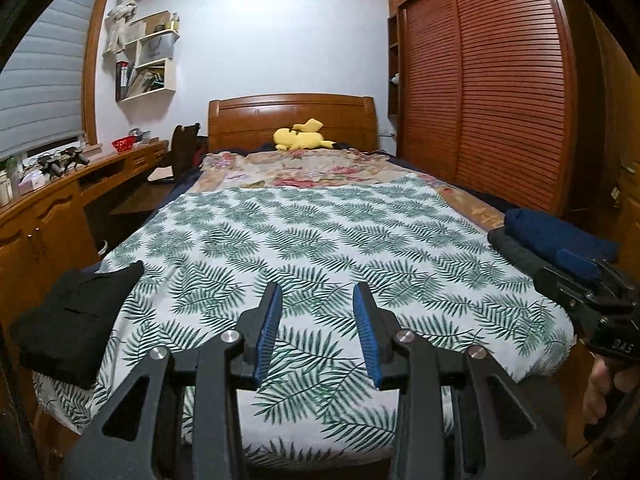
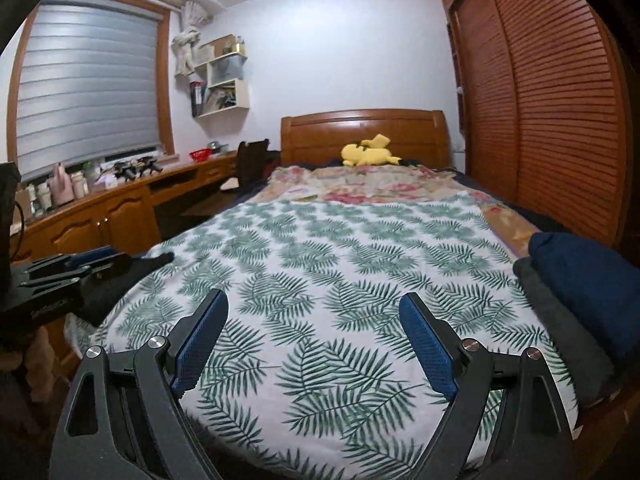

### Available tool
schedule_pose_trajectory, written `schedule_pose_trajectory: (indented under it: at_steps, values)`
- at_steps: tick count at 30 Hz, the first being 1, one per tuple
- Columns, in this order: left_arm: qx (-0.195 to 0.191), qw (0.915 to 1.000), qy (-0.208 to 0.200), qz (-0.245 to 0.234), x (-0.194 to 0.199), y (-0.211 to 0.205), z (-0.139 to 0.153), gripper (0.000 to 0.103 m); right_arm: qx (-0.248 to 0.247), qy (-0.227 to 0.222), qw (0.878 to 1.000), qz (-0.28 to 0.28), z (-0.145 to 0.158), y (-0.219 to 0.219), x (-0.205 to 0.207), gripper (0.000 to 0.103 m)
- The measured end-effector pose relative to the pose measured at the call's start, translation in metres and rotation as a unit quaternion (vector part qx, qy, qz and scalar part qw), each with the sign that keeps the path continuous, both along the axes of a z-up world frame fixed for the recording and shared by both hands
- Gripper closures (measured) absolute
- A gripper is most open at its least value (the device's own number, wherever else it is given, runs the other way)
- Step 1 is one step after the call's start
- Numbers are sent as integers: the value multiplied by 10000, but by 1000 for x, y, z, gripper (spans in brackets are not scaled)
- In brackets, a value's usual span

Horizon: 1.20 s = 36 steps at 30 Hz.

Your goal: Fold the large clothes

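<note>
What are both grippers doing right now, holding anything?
Left gripper: open, holding nothing.
Right gripper: open, holding nothing.

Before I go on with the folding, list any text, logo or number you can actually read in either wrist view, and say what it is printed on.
"DAS": raised letters on the black body of the right gripper, seen at the right edge of the left wrist view; more may be cut off.
Embossed line on the left gripper body, right wrist view: too dark and blurred to read.
Binder spines on the wall shelf: too small to read.
Desk bottles: no legible labels.
</note>
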State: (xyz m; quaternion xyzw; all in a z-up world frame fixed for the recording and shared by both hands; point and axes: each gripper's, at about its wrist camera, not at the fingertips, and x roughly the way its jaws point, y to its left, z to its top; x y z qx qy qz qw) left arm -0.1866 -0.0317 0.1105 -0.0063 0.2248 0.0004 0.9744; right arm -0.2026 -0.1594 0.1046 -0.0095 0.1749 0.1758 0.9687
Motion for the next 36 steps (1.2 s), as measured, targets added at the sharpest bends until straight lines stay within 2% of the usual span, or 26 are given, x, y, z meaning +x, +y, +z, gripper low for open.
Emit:
schedule_pose_trajectory:
  at_steps: [11,26,36]
  values:
    - [-8,10000,-15,61,-6,6,-9,67,-77,15,10000,39,-8,11,-3,14]
    - [-146,9999,-71,-34,-13,7,-5,66,-57,62,10000,17,-9,12,-1,14]
    - [-23,9999,-133,-19,-18,3,-2,66,-7,2,10000,-11,-6,11,-3,14]
